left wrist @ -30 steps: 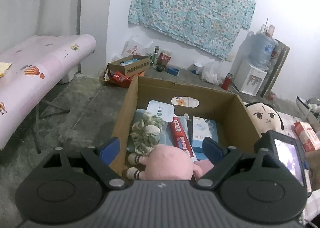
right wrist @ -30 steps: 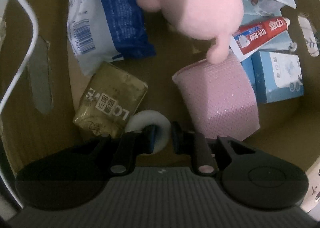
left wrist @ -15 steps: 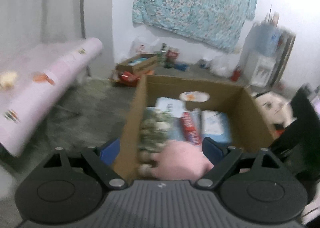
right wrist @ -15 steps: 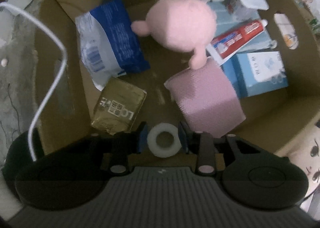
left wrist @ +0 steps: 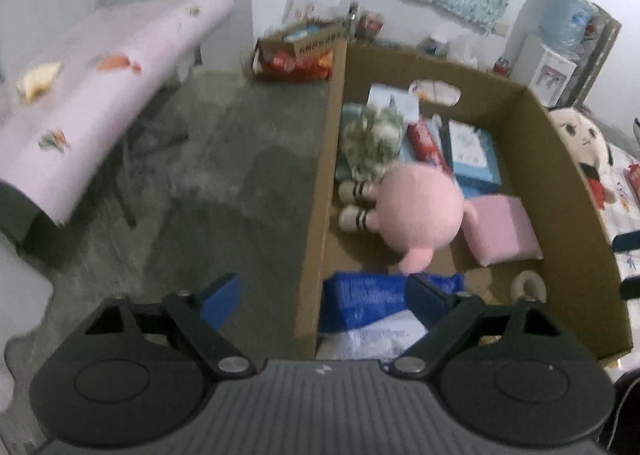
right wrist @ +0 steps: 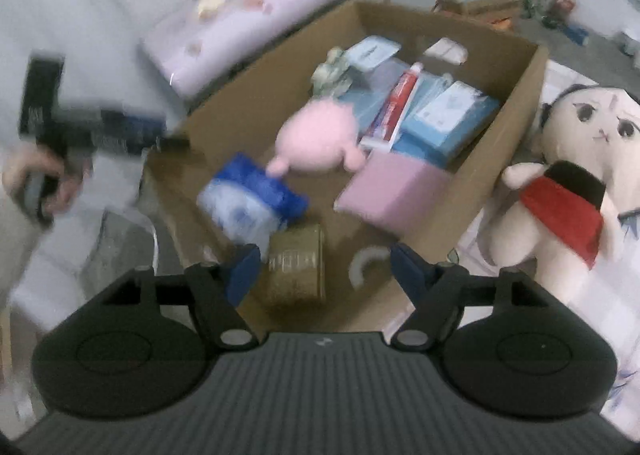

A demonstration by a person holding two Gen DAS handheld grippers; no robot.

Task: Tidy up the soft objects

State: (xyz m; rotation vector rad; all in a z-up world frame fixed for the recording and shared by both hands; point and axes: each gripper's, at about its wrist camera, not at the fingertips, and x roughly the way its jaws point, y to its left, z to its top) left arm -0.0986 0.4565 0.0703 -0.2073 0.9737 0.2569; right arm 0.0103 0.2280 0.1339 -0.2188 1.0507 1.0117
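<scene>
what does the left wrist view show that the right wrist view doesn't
Only the left wrist view: the water dispenser by the wall and the doll's striped feet.
Only the right wrist view: the whole big-headed plush doll beside the box, the gold packet, and the person's hand holding the other tool.
Both: the cardboard box, pink plush, pink block, blue and white pack, toothpaste box and white tape roll.

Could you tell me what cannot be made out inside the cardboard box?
- White tape roll: right wrist view, smeared by motion blur.
- Gold packet: right wrist view, print blurred.
- Blue packet: left wrist view, near end hidden behind the left gripper.
</scene>
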